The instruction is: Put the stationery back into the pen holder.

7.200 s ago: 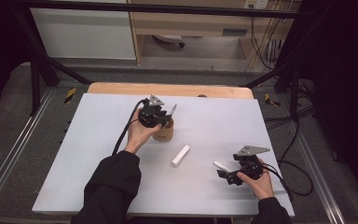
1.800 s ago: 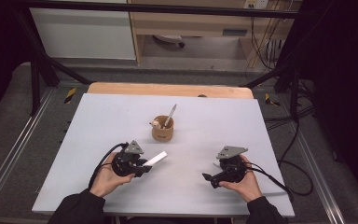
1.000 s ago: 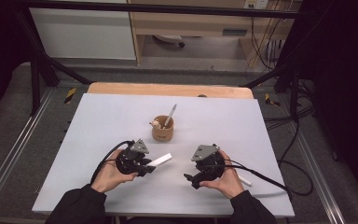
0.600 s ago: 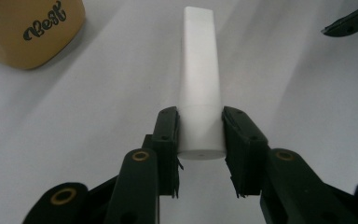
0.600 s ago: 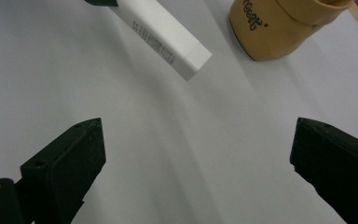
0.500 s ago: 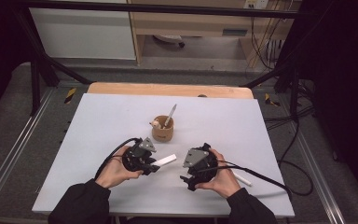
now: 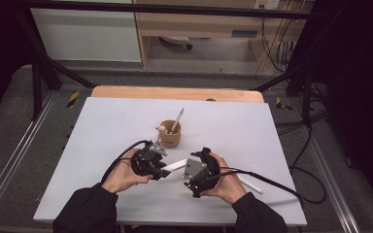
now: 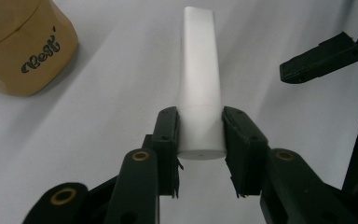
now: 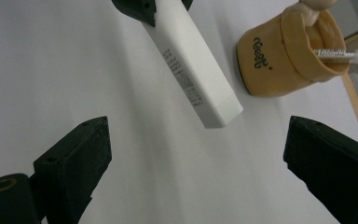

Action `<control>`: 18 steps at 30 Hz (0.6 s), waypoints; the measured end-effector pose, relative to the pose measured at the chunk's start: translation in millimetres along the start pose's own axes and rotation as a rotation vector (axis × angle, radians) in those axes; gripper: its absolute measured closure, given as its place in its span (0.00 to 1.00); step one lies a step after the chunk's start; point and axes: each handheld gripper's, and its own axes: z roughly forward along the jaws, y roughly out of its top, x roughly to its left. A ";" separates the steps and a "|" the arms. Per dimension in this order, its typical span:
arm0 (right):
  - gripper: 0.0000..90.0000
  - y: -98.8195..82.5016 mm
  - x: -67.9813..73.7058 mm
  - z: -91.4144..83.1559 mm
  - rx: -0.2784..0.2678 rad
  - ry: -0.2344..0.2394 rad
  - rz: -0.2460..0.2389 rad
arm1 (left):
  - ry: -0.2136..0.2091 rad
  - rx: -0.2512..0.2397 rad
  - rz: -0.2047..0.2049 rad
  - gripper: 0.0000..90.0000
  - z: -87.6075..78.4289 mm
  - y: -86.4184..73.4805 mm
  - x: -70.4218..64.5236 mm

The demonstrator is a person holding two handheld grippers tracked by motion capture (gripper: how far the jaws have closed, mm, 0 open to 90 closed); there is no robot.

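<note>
While the left gripper (image 7: pixel 156 168) clamped the cap end of the white tube (image 8: pixel 199 88) w/ both pads, the tube hung just above the white table (image 7: pixel 102 126), flat end aimed at the right gripper (image 7: pixel 190 175). Right jaws stood wide apart, just narrowing a bit, nothing between them. Tan cup (image 7: pixel 170 134) w/ pen (image 7: pixel 177 120) sat just behind.

A lab or test workshop, set up as a recording rig; a white-topped table (image 7: pixel 102 145) stands inside a black metal frame (image 7: pixel 39 77) on grey carpet; loose cables (image 7: pixel 311 160) trail at the right; pale cabinets (image 7: pixel 87 34) and a wooden shelf unit (image 7: pixel 199 24) stand at the far side.
</note>
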 end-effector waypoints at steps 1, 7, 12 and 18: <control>0.11 0.8 0.5 0.0 -0.006 -0.002 -0.013 | 0.000 -0.001 -0.002 0.74 -0.4 1.2 -0.4; 0.16 1.9 2.3 1.9 -0.024 -0.017 -0.085 | -0.004 -0.003 -0.001 0.74 -1.0 8.9 -4.5; 0.22 0.7 4.3 2.4 -0.027 -0.045 -0.157 | -0.009 0.015 0.005 0.74 2.1 16.1 -7.7; 0.29 -1.6 5.0 3.0 -0.018 -0.071 -0.241 | -0.016 0.020 0.002 0.74 4.8 24.6 -10.6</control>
